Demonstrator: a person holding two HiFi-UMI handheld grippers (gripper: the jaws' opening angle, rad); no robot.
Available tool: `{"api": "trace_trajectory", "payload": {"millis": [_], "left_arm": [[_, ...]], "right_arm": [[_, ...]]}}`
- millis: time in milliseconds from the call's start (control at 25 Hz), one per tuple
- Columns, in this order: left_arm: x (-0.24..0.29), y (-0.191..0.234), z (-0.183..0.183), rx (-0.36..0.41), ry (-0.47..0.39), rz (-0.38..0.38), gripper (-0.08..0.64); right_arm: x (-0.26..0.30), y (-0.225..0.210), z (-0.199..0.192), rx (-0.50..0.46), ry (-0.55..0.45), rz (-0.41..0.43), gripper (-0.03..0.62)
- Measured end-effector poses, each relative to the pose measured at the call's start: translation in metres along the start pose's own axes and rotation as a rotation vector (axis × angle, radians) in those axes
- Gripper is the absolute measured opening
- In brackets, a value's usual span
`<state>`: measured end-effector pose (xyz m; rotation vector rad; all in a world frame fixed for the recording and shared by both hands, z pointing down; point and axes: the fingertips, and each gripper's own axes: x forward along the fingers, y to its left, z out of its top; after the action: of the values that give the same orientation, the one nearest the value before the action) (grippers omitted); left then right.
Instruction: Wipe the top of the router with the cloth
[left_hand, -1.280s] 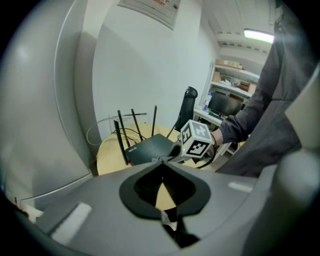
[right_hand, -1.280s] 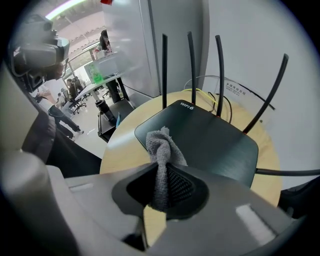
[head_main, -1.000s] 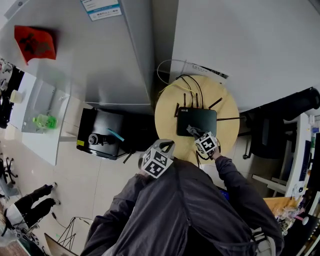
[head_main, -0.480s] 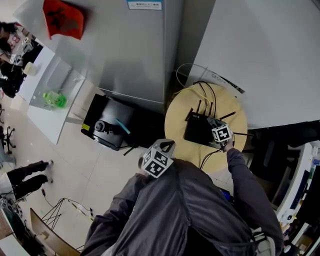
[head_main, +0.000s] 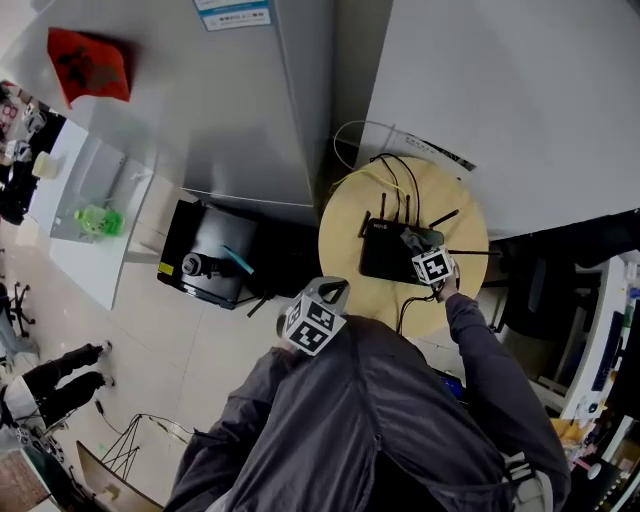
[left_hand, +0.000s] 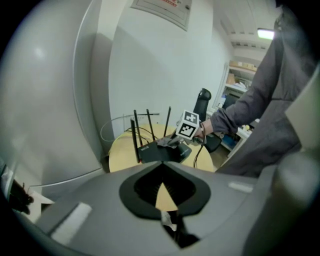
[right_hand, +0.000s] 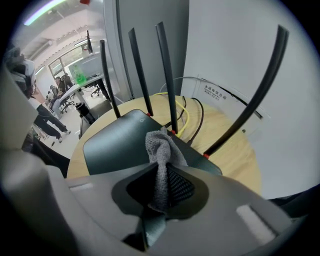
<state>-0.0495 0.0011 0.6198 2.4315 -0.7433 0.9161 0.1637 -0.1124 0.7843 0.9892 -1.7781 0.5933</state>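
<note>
Right gripper (right_hand: 161, 187) jaws clamping grey cloth (right_hand: 161, 150), wiping router (right_hand: 112, 142) top by the antennas. Next, probably sweeping across the lid. Left gripper (left_hand: 162, 200) idling, jaws together, empty.

My right arm (head_main: 478, 345) reaches forward, the sleeve drawn out almost straight. The right gripper (head_main: 412, 241) at its end points away from my body and tilts downward. Its jaws are pressed together on a fold of grey cloth (right_hand: 161, 142) — the fabric bunches out past the tips. The left gripper (head_main: 334, 291) hangs close to my chest, aimed forward, its jaws meeting at the tips with nothing between them. My left arm (head_main: 225, 440) is bent and tucked at my side.
</note>
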Motion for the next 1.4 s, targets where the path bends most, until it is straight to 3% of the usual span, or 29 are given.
{"api": "trace_trajectory", "payload": {"millis": [200,680,960,1400], "left_arm": [[0.007,-0.009,0.005,0.059,0.007,-0.062,0.0],[0.01,-0.032,0.002,0.15,0.014,-0.18,0.0],[0.008,-0.024,-0.001,0.114,0.008,-0.148,0.0],[0.008,-0.003,0.002,0.013,0.001,-0.038,0.0]], "right_arm": [[-0.009,0.038,-0.025,0.052,-0.011,0.037,0.037],[-0.026,0.074,-0.056,0.096,-0.029,-0.014,0.037],[-0.028,0.068,-0.054,0.064,0.012,0.042,0.037],[-0.012,-0.022,-0.017,0.039,0.023,-0.028,0.038]]}}
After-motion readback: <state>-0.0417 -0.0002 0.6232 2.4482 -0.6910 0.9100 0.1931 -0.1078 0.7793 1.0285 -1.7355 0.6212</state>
